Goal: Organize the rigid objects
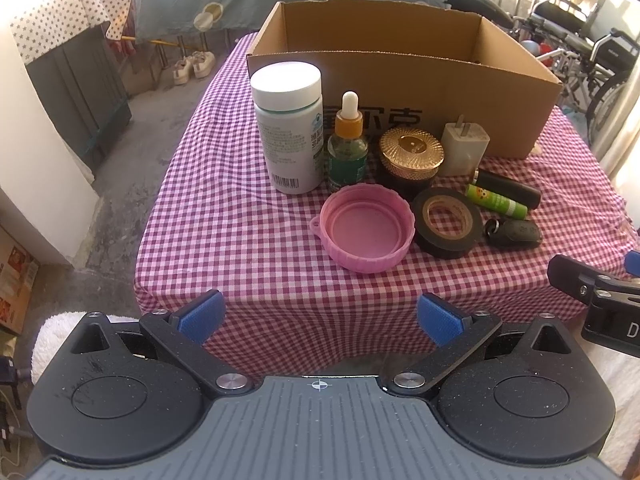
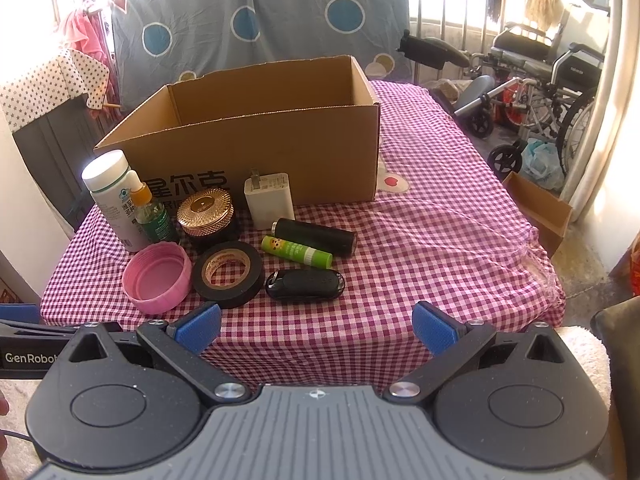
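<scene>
An open cardboard box [image 1: 440, 96] [image 2: 280, 148] stands at the back of the checked table. In front of it are a white pill bottle [image 1: 290, 128] [image 2: 114, 200], a dropper bottle [image 1: 347, 144] [image 2: 154, 216], a gold-lidded jar [image 1: 410, 158] [image 2: 206, 212], a white charger [image 1: 464, 146] [image 2: 270, 200], a pink lid [image 1: 366, 228] [image 2: 156, 278], a black tape roll [image 1: 448, 222] [image 2: 228, 274], a green tube [image 1: 496, 200] [image 2: 296, 252], a black cylinder [image 1: 508, 188] [image 2: 316, 236] and a car key [image 1: 514, 234] [image 2: 306, 286]. My left gripper [image 1: 320, 318] and right gripper [image 2: 316, 322] hang open and empty at the table's near edge.
The red-checked cloth [image 2: 440, 240] is bare on the right half. A wheelchair [image 2: 536, 92] and a small cardboard box [image 2: 540, 208] stand on the floor to the right. Shoes [image 1: 192, 66] and a covered cabinet [image 1: 60, 60] are at the left. A patterned curtain hangs behind.
</scene>
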Tool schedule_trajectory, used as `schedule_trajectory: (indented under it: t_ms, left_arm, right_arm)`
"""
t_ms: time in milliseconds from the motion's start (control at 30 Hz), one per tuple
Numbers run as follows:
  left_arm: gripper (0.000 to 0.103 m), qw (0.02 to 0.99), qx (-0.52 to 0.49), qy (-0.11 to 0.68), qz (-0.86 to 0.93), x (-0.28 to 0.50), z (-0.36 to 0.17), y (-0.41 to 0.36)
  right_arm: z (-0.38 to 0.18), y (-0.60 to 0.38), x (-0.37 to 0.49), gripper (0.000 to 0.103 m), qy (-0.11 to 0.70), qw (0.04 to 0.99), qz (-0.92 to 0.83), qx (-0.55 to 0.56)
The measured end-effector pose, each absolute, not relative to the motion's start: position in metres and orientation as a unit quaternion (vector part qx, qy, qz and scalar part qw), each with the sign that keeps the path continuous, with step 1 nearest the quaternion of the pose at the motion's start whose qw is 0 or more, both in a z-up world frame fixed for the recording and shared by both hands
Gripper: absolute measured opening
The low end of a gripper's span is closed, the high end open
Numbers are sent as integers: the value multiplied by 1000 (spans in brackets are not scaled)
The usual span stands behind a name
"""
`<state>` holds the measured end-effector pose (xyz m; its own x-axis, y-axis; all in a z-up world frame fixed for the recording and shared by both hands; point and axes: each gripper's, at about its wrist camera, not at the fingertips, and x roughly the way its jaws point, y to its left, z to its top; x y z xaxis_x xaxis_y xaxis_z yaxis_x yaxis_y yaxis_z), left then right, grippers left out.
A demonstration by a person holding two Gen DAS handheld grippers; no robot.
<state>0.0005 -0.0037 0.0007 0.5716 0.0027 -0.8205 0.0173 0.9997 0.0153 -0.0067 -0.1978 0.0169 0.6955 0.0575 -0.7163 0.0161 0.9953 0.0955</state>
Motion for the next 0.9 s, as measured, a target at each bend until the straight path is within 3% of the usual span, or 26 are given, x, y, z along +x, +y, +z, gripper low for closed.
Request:
schedule_trajectory:
  t_ms: [900]
  left_arm:
    - [103, 886, 11, 463, -5, 0, 1, -3]
  right_arm:
    - [19, -196, -8, 103, 389, 920, 10, 44]
